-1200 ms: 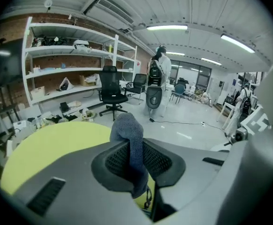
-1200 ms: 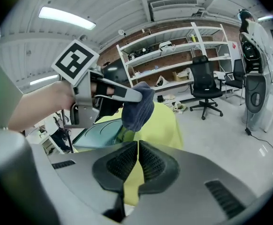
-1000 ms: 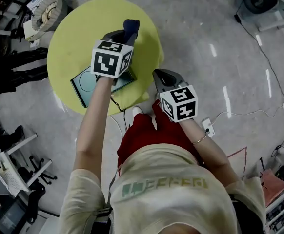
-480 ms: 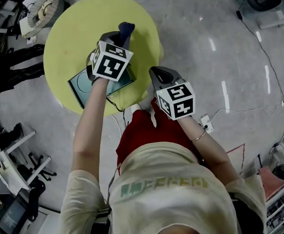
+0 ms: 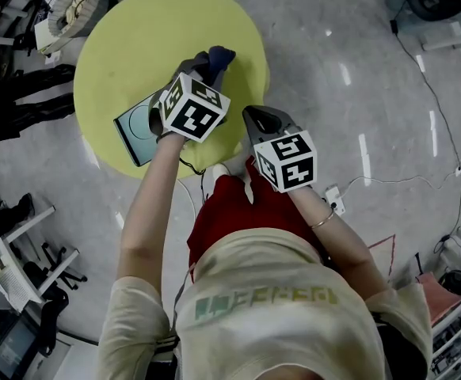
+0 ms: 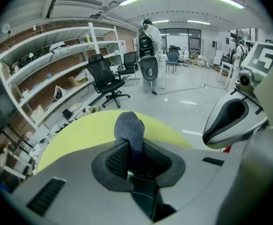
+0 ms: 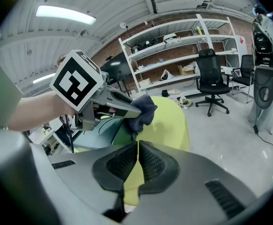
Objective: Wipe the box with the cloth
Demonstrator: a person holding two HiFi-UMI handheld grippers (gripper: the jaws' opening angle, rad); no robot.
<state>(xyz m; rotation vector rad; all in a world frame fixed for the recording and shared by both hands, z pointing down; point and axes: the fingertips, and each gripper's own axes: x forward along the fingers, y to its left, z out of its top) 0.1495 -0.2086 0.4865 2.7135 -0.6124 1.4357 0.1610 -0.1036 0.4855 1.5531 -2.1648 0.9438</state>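
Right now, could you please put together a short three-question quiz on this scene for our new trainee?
1. Fill in: the box lies on a round table whose top is ____.
2. Pick one: the left gripper is shut on A) the cloth, B) a cable, C) nothing.
3. True or false: the right gripper is holding a sponge.

Key: 1 yellow; 2 A; 3 false, its jaws are together with nothing between them.
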